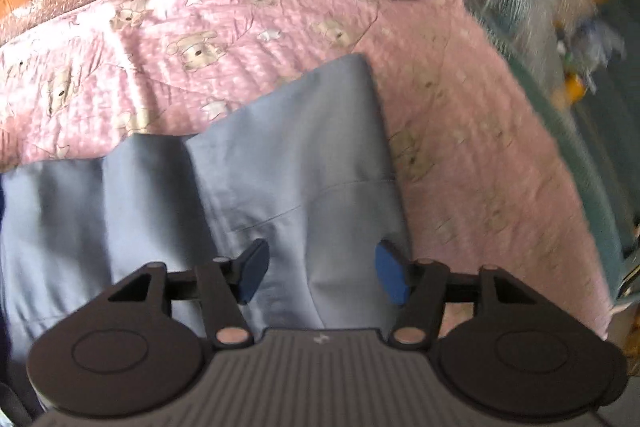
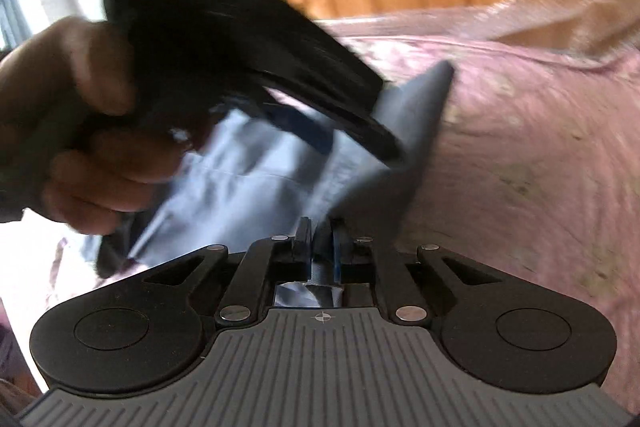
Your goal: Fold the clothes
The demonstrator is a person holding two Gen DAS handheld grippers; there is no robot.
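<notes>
Low centre of the right wrist view, our right gripper (image 2: 320, 247) pinches a fold of the pale blue cotton garment (image 2: 256, 163). Across the middle of the left wrist view, that garment (image 1: 280, 155) lies on the pink bear-print quilted bedspread (image 1: 200, 39); our left gripper (image 1: 322, 273) stands parted over it, pads not pressing.

Risk, our judgement: the pinch looks shallow, so a pull may slip the cloth; the two grippers sit close and may collide.

Count: one garment, one bedspread, two grippers, one hand (image 2: 80, 131) visible.
</notes>
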